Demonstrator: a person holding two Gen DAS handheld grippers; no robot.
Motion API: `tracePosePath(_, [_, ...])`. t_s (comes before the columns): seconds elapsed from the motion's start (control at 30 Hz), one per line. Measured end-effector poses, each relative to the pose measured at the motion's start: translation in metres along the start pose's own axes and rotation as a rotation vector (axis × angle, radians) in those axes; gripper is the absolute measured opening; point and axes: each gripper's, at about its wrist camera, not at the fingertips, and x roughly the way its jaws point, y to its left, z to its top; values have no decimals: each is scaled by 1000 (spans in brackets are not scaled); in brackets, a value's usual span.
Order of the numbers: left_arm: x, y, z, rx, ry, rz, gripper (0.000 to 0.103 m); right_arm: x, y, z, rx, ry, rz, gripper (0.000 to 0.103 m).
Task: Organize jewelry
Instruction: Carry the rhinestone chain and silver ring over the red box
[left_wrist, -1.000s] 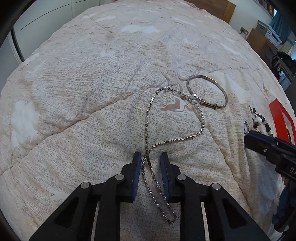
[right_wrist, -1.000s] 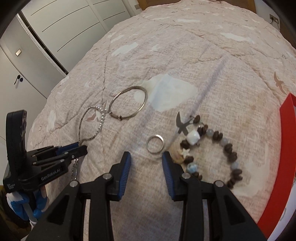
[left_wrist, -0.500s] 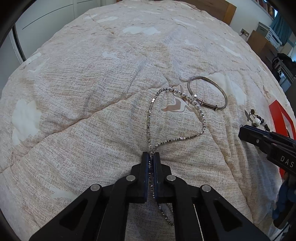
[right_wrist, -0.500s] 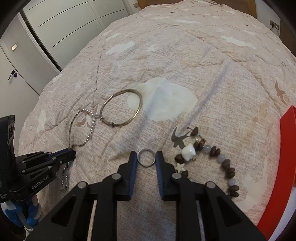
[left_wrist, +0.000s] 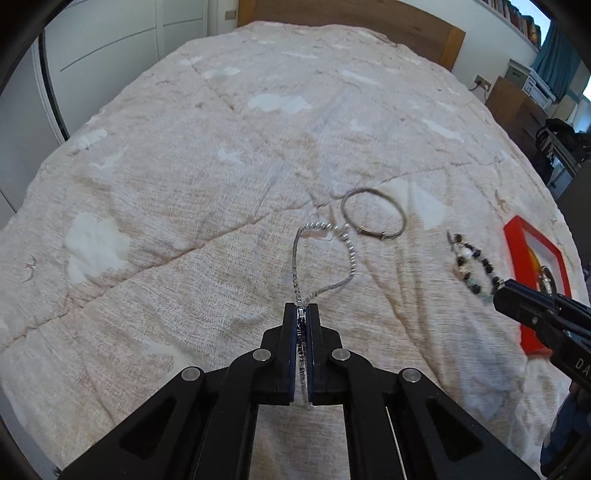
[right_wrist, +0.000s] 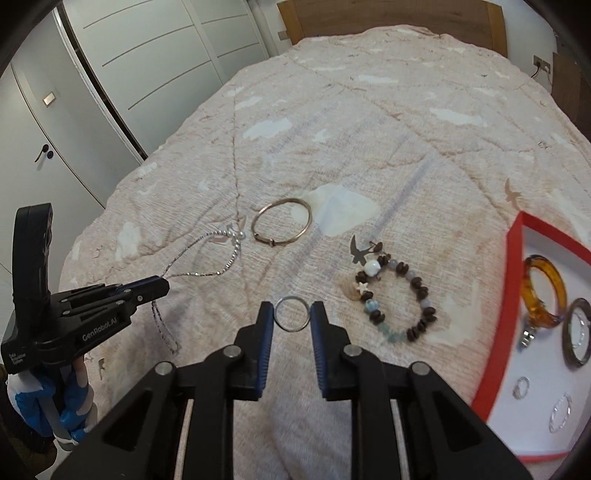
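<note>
Silver chain necklace (left_wrist: 325, 254): pinched in the left gripper (left_wrist: 302, 314), jaws squeezed together on both strands; loop with a pearly stretch trailing ahead of the tips onto the bed (left_wrist: 184, 177), loose tail dangling back between the fingers.
Left gripper from the other camera (right_wrist: 159, 286): off to the left of the right gripper, clamped on the necklace (right_wrist: 207, 266), short end drooping underneath it.
Right gripper (right_wrist: 291, 314): jaws partway apart, closed in around the small silver ring (right_wrist: 291, 314); ring sitting right between the blue pads (right_wrist: 266, 325), looks to touch them on both sides, can't say for sure how firm the hold is.
Metal bangle (right_wrist: 282, 225): flat on the quilt, ahead of the right gripper and a bit left, just beside the far end of the necklace loop. Also in the left view (left_wrist: 373, 214), ahead-right of the left gripper.
Beaded bracelet (right_wrist: 393, 295): brown, white and bluish beads plus a little star charm, just right of the right gripper's tips, lying on the bed.
Red tray (right_wrist: 511, 280): far right of the right gripper, white inside, on the bed.
In the tray: amber ring (right_wrist: 545, 291), dark bangle (right_wrist: 576, 332), couple of small silver rings (right_wrist: 521, 387) nearer the camera.
Bedding: pinkish-beige quilt with white cloud and bird prints, a bit motion-blurred in both views.
</note>
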Motion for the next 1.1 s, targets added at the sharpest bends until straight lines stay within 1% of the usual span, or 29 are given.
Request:
tracePosePath(0.13, [-25,-13,0,16,-41,-11,4,-32,0,-6,2,-40,-11,19])
tracePosePath(0.47, [-79,-72,1,95,-125,-46,4,-105,-18,-27,39,-139,-52,19])
tracePosePath(0.63, [-102,-107,4,134,-161,-85,4,-142,-37,-37,65,-193,-83,19])
tracePosePath(0.77, [-117,-145,7,183,-188,-126,4,-167,-58,-45,90,-224,-117,19])
tracePosePath(0.93, [-123,-196,13,255,-200,-184,4,-195,-93,-58,144,-253,-171,19])
tracePosePath(1.1, [-114,-246,17,315,-189,-227,4,-213,-127,-71,196,-258,-224,19])
